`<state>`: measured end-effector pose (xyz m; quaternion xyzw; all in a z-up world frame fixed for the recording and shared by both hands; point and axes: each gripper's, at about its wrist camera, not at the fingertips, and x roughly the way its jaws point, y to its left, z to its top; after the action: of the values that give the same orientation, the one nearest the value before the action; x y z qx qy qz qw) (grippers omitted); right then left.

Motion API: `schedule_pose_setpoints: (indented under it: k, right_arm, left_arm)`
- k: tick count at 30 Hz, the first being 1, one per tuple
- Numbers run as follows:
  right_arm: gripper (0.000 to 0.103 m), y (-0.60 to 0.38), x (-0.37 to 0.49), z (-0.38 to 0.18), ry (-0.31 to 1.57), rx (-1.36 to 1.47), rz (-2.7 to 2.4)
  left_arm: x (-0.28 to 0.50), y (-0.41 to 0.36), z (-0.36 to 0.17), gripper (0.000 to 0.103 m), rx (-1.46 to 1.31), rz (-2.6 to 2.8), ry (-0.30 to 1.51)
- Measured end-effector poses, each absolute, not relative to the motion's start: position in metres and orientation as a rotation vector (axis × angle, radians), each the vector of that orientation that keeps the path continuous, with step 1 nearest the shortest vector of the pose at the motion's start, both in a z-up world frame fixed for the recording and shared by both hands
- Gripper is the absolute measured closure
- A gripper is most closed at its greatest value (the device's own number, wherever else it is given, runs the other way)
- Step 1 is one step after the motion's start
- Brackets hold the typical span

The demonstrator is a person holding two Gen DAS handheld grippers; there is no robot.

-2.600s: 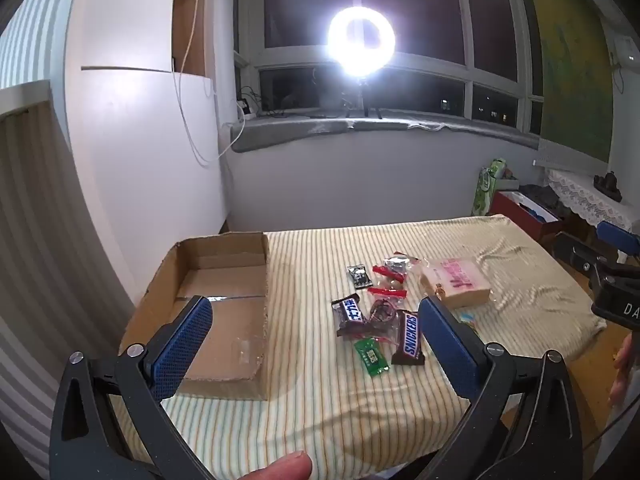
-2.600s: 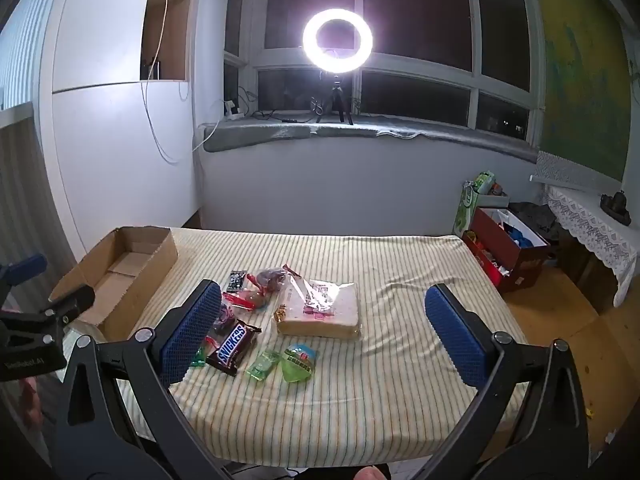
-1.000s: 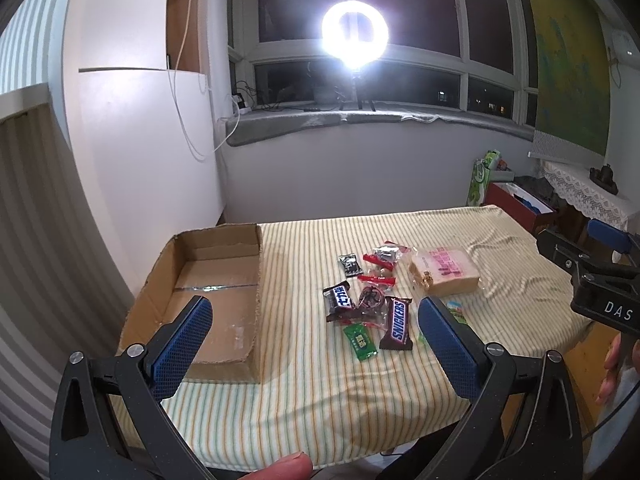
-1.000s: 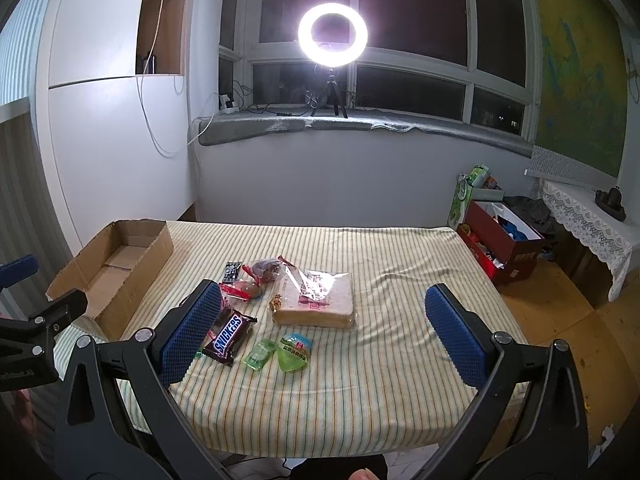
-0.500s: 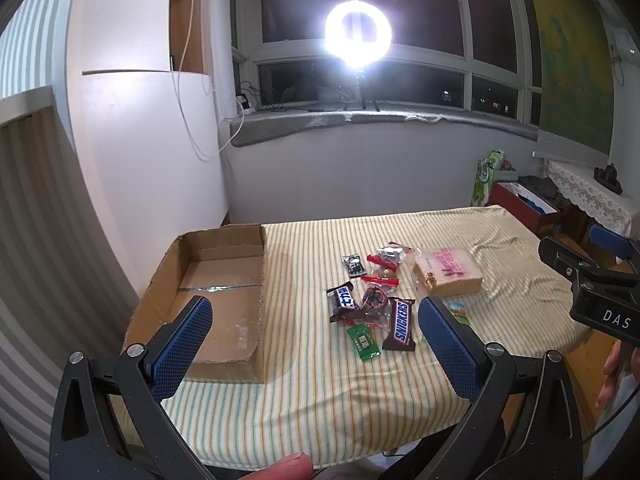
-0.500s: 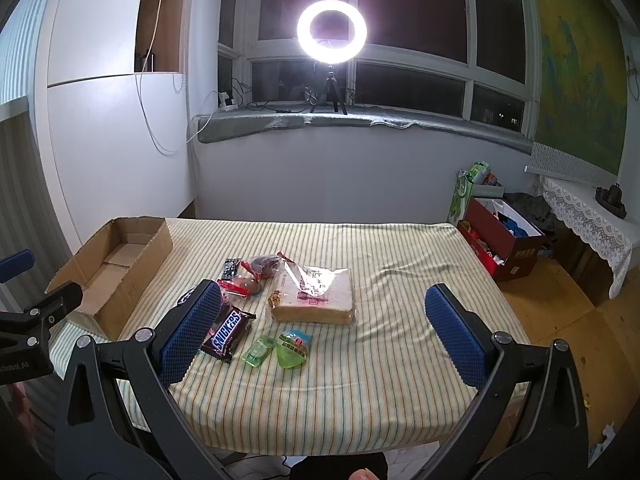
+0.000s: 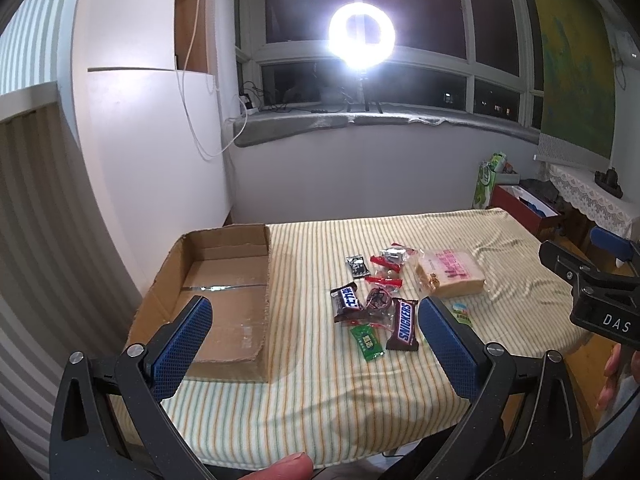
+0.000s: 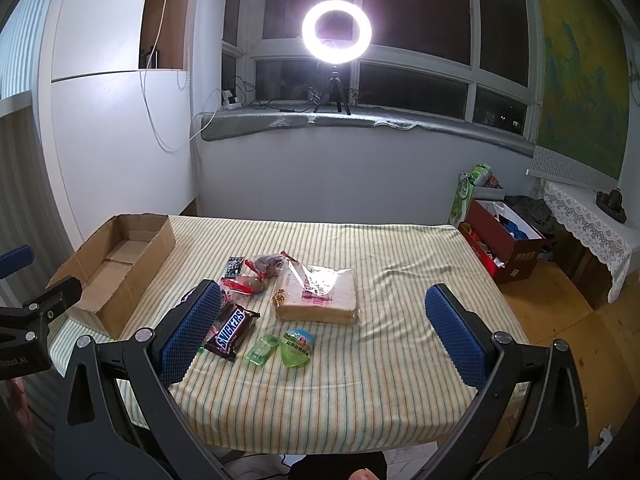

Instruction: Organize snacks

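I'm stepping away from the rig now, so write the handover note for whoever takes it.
Left gripper: open, empty, held short of the table.
Right gripper: open, empty, likewise.
Cardboard box: at the table's left end, nothing visible inside.
Snacks: all loose mid-table, including Snickers bar, bread pack and green jelly cup.
Done: nothing.
Left: move every snack into the box.

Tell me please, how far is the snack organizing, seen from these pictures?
Nothing looks done yet: the cardboard box holds no snacks. In hand: nothing; the left gripper and right gripper are both open and hold nothing. Left to do: all of it. The Snickers bar, bread pack, green packets and other wrapped snacks lie on the striped cloth.
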<state>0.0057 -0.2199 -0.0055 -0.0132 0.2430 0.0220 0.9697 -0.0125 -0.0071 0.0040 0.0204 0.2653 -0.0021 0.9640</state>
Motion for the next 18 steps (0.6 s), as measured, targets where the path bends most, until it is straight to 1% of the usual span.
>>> schedule_pose_setpoints:
  k: [18]
  right_arm:
    - [0.000, -0.2188, 0.0024, -0.0096, 0.493, -0.025, 0.046]
  left_arm:
    - [-0.0109, -0.0096, 0.0001, 0.001, 0.052, -0.002, 0.548]
